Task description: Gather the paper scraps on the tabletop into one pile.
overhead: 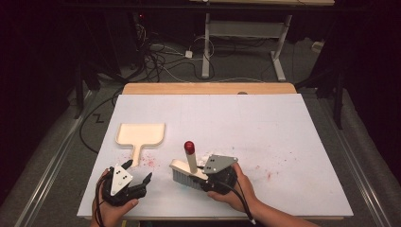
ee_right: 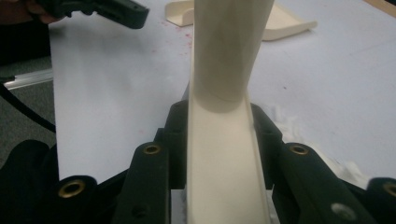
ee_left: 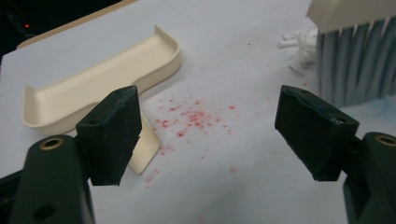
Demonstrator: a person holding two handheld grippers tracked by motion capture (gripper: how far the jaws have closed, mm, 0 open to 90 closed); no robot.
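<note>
A cream dustpan [overhead: 141,134] lies flat on the white board [overhead: 265,123], its handle pointing toward me. My left gripper [overhead: 141,179] stands open just below that handle; in the left gripper view [ee_left: 212,130] its jaws are wide apart over red crumbs [ee_left: 191,116], with the dustpan [ee_left: 102,84] behind the left jaw. A cream brush [overhead: 190,163] with a red-tipped handle and grey bristles [ee_left: 355,65] stands on the board at centre front. My right gripper [overhead: 208,178] is shut on the brush's cream back [ee_right: 224,154].
Red crumbs [overhead: 150,161] are scattered beside the dustpan handle, and more red crumbs [overhead: 269,172] lie to the right of the brush. White scraps [ee_left: 299,44] lie behind the bristles. Both grippers are close to the board's near edge [overhead: 213,216].
</note>
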